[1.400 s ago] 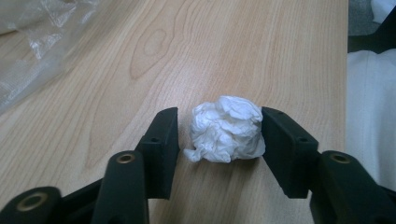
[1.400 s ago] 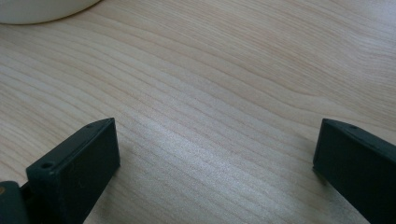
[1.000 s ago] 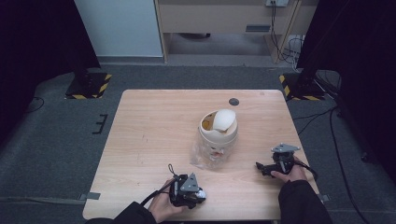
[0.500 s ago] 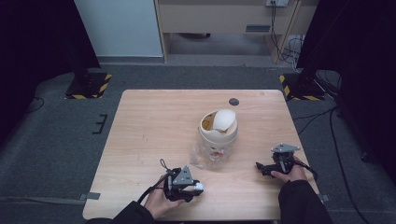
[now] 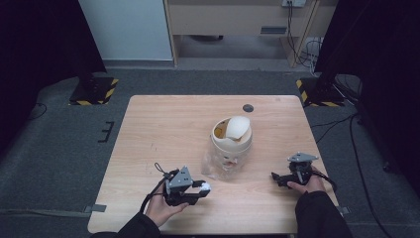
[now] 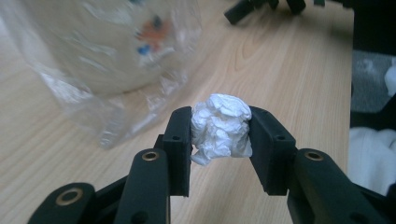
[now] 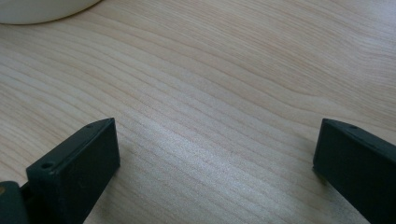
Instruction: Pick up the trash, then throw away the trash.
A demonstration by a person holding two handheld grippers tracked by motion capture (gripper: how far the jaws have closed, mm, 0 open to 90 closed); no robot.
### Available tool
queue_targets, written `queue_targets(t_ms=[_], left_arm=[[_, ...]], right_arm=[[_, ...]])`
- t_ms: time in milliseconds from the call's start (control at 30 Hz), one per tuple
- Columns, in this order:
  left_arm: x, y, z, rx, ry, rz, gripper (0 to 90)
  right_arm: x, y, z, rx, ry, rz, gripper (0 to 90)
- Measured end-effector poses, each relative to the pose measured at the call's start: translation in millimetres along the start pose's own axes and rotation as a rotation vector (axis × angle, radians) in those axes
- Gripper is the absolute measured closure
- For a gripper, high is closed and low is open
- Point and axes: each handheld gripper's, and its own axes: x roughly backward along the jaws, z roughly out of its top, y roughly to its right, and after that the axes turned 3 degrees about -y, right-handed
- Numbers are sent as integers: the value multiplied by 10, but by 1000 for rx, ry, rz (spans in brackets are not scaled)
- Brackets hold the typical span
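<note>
A crumpled white paper ball [image 6: 219,127] is pinched between the two black jaws of my left gripper [image 6: 220,133], just above the wood. From above, that left gripper [image 5: 202,188] lies near the table's front edge with the paper ball [image 5: 204,187] at its tip, pointing right. A small cream bin [image 5: 231,135] with a swing lid stands mid-table, a clear plastic bag [image 5: 218,165] crumpled at its base; the plastic bag [image 6: 107,70] also looms just past the held ball. My right gripper [image 5: 275,177] rests at the front right, its jaws wide apart over bare wood [image 7: 215,154].
A dark round disc [image 5: 248,107] lies near the table's far edge [image 5: 213,97]. Black stands with striped bases [image 5: 94,89] flank the table on grey carpet, and cables [image 5: 341,134] run along the right side.
My left gripper has slid left along the front edge and turned to point right, keeping the paper ball in its jaws. The right gripper has stayed put.
</note>
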Motion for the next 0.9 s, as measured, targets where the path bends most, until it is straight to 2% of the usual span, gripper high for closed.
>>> queue_targets(t_ms=[33,100,133,167,333,367,700,900], left_arm=[[53,-13,21,16,38,3,616],[103,-23,49,23,69,9,616],[103,-23,49,23,69,9,616],[151,-38,70,33,99,17,617],[250,-77,100,38,138,39,617],[299,-105,111,46,161,44,618],[521,-251,164,76,251,103,622],[591,-319,177,84,270,130,625]], right_arm=[[-1,-1,0,-1,1,0,7],[0,0,0,0,0,0,7],[0,0,0,0,0,0,7],[0,-1,0,-2,1,0,7],[0,0,0,1,0,0,7],[0,-1,0,-1,1,0,7],[0,-4,-1,2,1,3,7],[0,-4,-1,2,1,3,7]])
